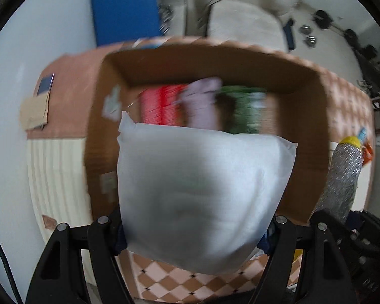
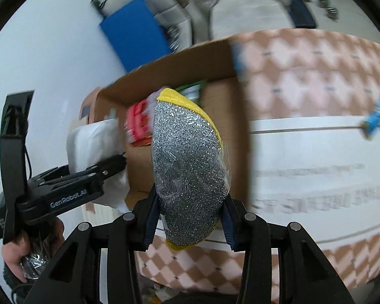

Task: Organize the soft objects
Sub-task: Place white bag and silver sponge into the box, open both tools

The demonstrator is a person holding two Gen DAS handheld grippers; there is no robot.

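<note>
Our left hand-held gripper (image 1: 195,230) squeezes a white pillow (image 1: 202,192), our right hand-held gripper (image 2: 190,217) squeezes a glittery sponge (image 2: 190,169), both over the cardboard box (image 1: 215,60) for dropping in.

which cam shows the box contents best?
Left wrist. It looks straight into the open box, showing red, lilac and green items in a row, blurred, above the white pillow in the left tongs. Right wrist shows only slivers of them past the sponge in the right tongs.
</note>
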